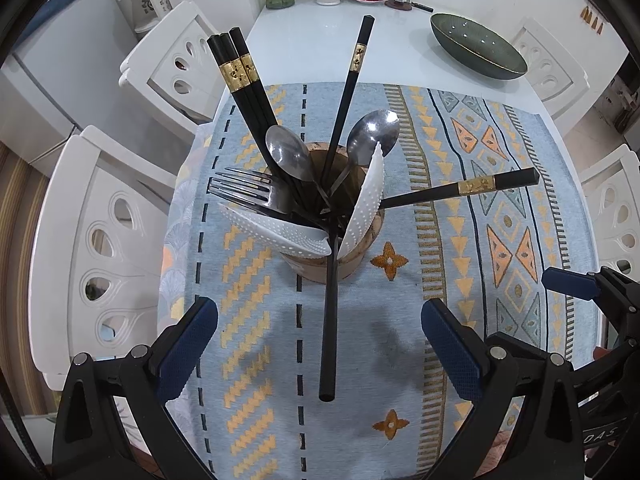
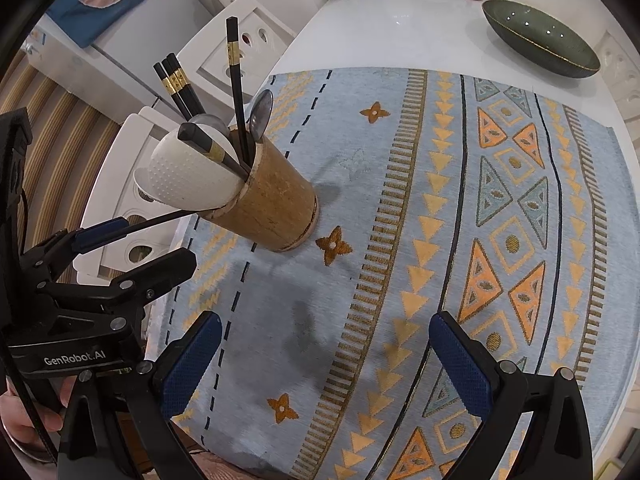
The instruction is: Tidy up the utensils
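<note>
Both grippers, left [image 1: 320, 344] and right [image 2: 325, 354], are hanging with jaws spread, gripping nothing. The holder [image 2: 276, 204] is standing near the cloth's left edge, utensils splayed inside. One chopstick [image 1: 330, 312] is leaning outward; pinching it mid-shaft and lifting straight should avoid tipping the holder.

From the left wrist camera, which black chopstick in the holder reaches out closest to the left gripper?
The plain-ended chopstick leaning out of the bamboo holder toward the open left gripper. The others slant away, gold bands showing.
</note>
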`<state>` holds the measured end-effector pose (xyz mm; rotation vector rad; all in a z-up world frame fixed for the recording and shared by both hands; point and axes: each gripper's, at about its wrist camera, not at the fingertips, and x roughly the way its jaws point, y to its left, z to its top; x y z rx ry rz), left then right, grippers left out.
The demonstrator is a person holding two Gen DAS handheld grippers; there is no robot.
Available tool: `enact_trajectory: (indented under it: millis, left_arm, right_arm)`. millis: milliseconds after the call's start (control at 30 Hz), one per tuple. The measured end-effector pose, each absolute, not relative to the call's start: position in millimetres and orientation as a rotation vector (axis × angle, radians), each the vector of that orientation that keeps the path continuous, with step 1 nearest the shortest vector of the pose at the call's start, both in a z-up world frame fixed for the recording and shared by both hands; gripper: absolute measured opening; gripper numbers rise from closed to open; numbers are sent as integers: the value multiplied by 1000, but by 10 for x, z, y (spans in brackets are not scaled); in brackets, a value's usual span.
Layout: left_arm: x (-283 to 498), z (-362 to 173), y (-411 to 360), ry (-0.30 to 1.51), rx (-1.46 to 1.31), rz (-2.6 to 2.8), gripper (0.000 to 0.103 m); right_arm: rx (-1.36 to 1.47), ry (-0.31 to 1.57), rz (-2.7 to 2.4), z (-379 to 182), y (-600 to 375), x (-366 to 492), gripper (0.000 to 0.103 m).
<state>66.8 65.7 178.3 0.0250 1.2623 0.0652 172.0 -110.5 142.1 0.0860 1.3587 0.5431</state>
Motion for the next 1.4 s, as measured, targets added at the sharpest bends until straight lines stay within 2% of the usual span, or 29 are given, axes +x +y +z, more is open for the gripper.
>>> enact_trajectory:
  millis: [1400]
  left_arm:
    - [655,1774,632,1253,35,68,102]
  right_arm:
    - [96,1361,534,1428,-1118,1721,103]
